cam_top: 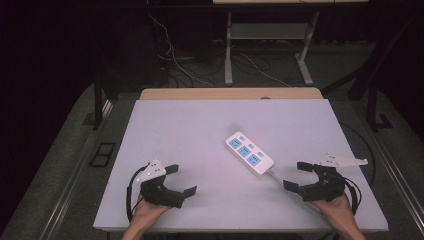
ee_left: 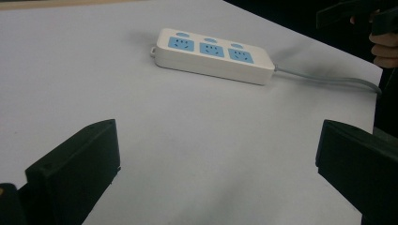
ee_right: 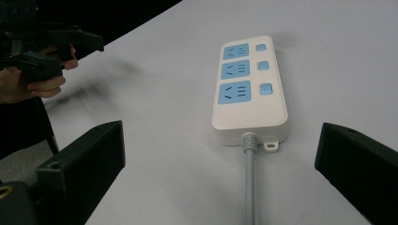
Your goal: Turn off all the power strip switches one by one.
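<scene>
While nothing held: left claw spread wide, low over near-left worktop, empty; right claw spread wide too, near right edge, empty. Power strip flat on worktop right of centre, lying diagonal, sockets up, well apart from left claw, near right claw but not touching. Three blue sockets, three blue buttons beside them. Grey cord exits near end, runs toward right claw and off near edge. Judged handling: rigid plastic shell, light to moderate weight, smooth and likely a bit slippery against hard jaws; not fragile, though buttons and sockets best left unpressed. Cord flexible, will drag and tug on strip if lifted. Best hold, as a guess: pinch across the narrow width on long side walls, mid-body or toward cord end for balance. Gap of either claw looks wide enough to span it. Small mounting tab at cord end too thin for grip.
</scene>
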Demonstrator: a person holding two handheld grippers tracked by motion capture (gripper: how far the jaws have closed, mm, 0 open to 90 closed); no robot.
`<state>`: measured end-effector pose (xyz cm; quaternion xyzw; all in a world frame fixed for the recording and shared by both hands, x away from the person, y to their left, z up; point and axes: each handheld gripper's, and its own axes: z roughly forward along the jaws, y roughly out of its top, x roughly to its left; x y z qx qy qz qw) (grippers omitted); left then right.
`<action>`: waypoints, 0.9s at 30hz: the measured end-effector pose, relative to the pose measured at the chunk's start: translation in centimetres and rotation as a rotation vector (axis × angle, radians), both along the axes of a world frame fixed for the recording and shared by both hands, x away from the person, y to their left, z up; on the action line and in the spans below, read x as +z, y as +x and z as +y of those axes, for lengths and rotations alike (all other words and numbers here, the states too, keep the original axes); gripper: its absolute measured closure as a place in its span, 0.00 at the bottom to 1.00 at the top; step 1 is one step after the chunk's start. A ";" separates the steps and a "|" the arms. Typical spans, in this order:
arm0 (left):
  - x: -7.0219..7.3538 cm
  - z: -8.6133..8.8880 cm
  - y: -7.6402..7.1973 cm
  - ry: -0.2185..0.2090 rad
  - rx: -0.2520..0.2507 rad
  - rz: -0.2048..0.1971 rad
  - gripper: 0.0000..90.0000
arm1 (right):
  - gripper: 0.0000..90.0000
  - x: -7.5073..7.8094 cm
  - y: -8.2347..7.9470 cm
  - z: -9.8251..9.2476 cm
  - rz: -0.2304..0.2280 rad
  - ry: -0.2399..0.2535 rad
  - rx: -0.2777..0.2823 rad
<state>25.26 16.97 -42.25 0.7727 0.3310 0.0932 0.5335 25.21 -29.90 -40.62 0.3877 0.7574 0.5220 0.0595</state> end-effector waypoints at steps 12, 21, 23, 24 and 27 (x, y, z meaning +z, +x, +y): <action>-0.1 -0.1 0.0 0.015 -0.015 0.009 0.00 | 0.02 -0.2 -0.1 0.0 0.006 -0.005 0.000; -0.3 -0.2 0.2 0.032 -0.011 0.025 0.00 | 0.02 -0.4 -0.1 0.4 0.025 -0.034 0.021; -0.3 -0.2 0.2 0.034 -0.011 0.024 0.00 | 0.02 -0.4 -0.1 0.5 0.031 -0.044 0.026; -0.3 -0.3 0.1 0.034 -0.013 0.023 0.00 | 0.02 -0.4 -0.1 0.5 0.033 -0.045 0.028; -0.3 -0.3 0.2 0.037 -0.014 0.024 0.00 | 0.02 -0.4 -0.1 0.5 0.038 -0.050 0.029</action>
